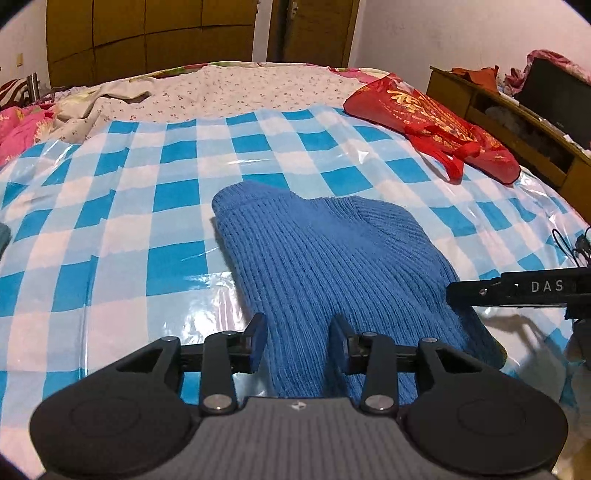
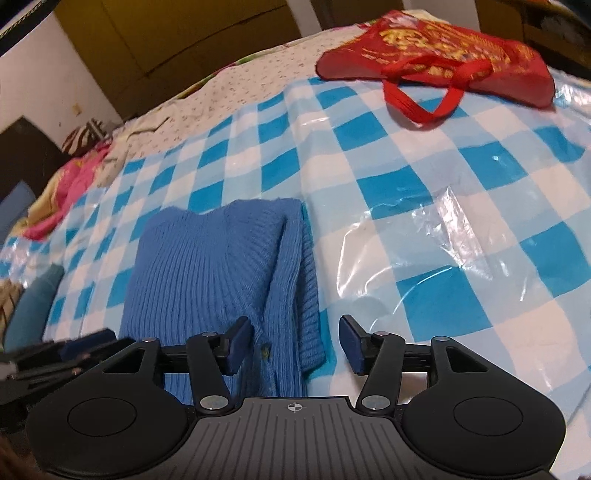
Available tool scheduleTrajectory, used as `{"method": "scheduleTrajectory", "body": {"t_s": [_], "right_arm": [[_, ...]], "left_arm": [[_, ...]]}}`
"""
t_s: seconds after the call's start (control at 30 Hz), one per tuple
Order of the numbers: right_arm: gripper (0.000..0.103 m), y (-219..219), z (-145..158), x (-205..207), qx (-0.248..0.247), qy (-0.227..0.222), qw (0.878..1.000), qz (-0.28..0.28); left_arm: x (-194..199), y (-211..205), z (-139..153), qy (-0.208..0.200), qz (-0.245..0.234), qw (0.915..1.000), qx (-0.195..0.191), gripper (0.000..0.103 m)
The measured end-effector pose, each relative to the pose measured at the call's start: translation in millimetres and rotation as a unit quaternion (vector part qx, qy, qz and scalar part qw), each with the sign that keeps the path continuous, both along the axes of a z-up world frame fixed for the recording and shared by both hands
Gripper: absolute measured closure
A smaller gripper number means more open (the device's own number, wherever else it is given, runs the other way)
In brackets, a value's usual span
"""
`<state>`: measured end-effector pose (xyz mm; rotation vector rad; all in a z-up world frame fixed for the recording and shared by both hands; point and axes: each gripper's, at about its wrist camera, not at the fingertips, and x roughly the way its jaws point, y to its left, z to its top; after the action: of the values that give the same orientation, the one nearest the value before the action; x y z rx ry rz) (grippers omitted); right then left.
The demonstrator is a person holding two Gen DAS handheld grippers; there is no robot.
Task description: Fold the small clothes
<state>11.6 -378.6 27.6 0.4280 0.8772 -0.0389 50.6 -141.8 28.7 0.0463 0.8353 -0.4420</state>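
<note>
Nearest in the left wrist view, the left gripper (image 1: pixel 297 341) pointed down at the bed w/ jaws parted partway, both pads clear of cloth; nothing pinched. The near edge of the blue knit sweater (image 1: pixel 325 258) lay between & under the fingers, flat on the sheet. At the right edge of that view the right gripper (image 1: pixel 517 291) came in from the side, just beside the sweater's right edge; whether it touched the knit couldn't be told from there.

In the right wrist view the right gripper (image 2: pixel 295 341) stood wide open, empty. Its left pad sat over the sweater's (image 2: pixel 221 280) ribbed edge, its right pad over bare sheet; a folded-over flap of the knit ran up between them. Part of the left gripper (image 2: pixel 70 350) showed blurred at lower left, by the sweater's near-left corner.

The sweater lay folded into a narrow strip, ribs running away from the cameras, on a blue & white checked plastic sheet (image 1: pixel 110 221) that was shiny and wrinkled, esp. to the right.

Further back, a red bag (image 1: pixel 432 125) w/ gold print & red handles lay on the sheet's far-right part, well apart from the sweater. Beyond the sheet, floral bedding (image 1: pixel 221 88) covered the rest of the bed, pink fabric (image 1: pixel 18 125) bunched at far left. A wooden shelf unit (image 1: pixel 498 110) stood at right, brown wardrobe doors (image 1: pixel 147 33) against the back wall.
</note>
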Motion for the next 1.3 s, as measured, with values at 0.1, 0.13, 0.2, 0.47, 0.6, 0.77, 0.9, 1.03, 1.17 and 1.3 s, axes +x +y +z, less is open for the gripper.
{"method": "scheduleTrajectory", "body": {"t_s": [0.1, 0.13, 0.2, 0.47, 0.6, 0.77, 0.9, 1.03, 1.17, 1.3], "right_arm": [[0.043, -3, -5, 10, 0.021, 0.003, 1.0, 0.001], [0.043, -3, -7, 13, 0.022, 0.005, 1.0, 0.001], [0.04, -2, -10, 19, 0.026, 0.005, 1.0, 0.004], [0.039, -4, -10, 18, 0.037, 0.0, 0.999, 0.001], [0.038, -4, -2, 16, 0.003, -0.013, 1.0, 0.009], [0.036, -6, -11, 26, 0.02, 0.0, 1.0, 0.015], [0.032, -7, -16, 30, 0.028, 0.0, 0.999, 0.023], [0.029, -8, -22, 37, 0.042, 0.008, 0.999, 0.027], [0.029, -10, -26, 43, 0.059, 0.01, 0.998, 0.032], [0.051, -3, -30, 48, 0.071, 0.014, 0.997, 0.037]], "left_arm": [[5, -2, -2, -0.001, -0.001, 1.0, 0.003, 0.053], [7, -2, -3, -0.001, -0.003, 1.0, 0.006, 0.051], [10, -4, -7, -0.001, -0.005, 0.9999, 0.015, 0.048], [7, 12, -2, 0.001, 0.004, 0.9998, -0.022, 0.047], [10, 12, -6, 0.003, 0.009, 0.9996, -0.027, 0.047], [3, 25, -2, -0.002, 0.019, 0.9989, -0.042, 0.047], [9, 26, -9, 0.012, 0.016, 0.9988, -0.045, 0.046], [19, 17, -14, 0.024, 0.013, 0.9985, -0.048, 0.046], [27, 11, -17, 0.024, 0.009, 0.9988, -0.042, 0.046], [31, 8, -19, 0.017, 0.002, 0.9995, -0.027, 0.046]]}}
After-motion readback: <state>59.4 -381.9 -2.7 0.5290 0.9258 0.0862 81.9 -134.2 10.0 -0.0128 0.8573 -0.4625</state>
